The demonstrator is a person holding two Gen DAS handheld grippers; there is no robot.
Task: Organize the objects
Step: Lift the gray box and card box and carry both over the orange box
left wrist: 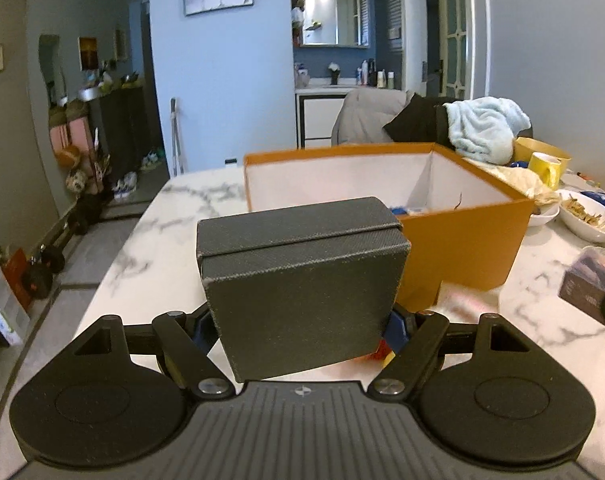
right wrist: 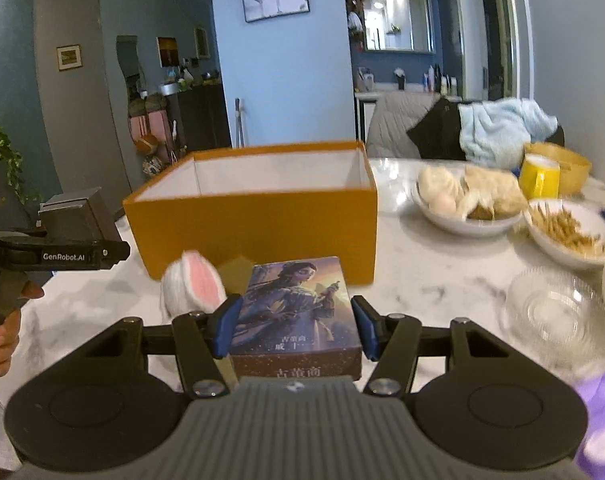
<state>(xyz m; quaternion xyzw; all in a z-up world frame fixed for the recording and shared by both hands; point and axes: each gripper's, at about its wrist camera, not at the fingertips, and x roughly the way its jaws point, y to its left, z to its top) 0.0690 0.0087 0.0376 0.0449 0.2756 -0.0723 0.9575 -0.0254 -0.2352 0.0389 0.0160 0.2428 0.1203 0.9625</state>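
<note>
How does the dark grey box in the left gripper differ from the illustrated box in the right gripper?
The dark grey box is plain, textured and tall, with a lid seam near its top; the illustrated box is flatter and carries a painted figure with printed characters. The grey box fills the left gripper more widely than the illustrated box fills the right gripper. Both are clamped between blue pads, facing the open orange box.

Left gripper and right gripper: matte black bodies with ribbed grey top plates, two round black discs at 4 and 8 o'clock, silver pivot screws, blue finger pads. White "GenRobot.AI" lettering marks one side. Hand: dark-painted nails.
</note>
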